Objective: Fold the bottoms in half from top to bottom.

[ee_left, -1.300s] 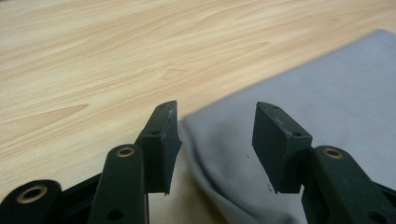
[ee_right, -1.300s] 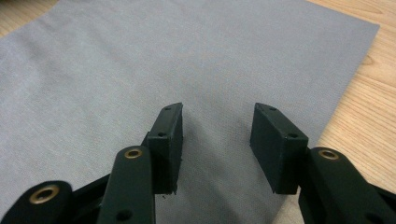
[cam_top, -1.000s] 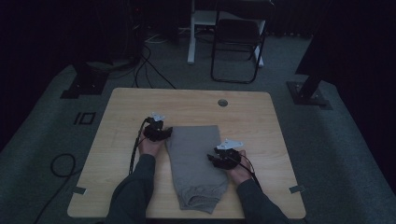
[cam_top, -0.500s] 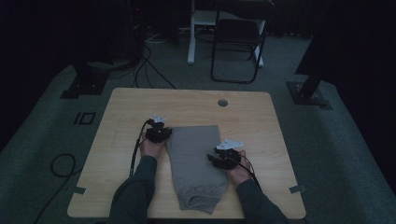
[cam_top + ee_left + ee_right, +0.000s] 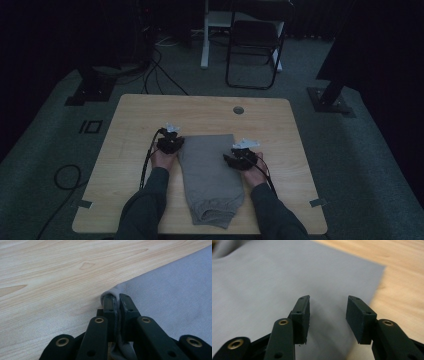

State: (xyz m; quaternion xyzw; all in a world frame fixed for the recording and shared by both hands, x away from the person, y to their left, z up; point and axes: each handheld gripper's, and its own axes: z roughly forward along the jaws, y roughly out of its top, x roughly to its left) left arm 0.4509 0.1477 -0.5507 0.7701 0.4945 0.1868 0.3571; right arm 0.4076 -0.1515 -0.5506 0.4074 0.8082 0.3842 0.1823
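Left gripper: jaws have just been closing and now pinch the far left edge of the folded grey shorts, ready to lift it for a fold.
Shorts: flat mid-table, waistband at the near edge, between both hands.
Right gripper: jaws apart, empty, hovering over the shorts' right edge, likely lining up the matching grip.

Dim room, grey carpeted floor. Light wooden tabletop with a round grommet hole. Black folding chair beyond, beside a white desk leg. Dark stand bases flanking; cables trailing across carpet.
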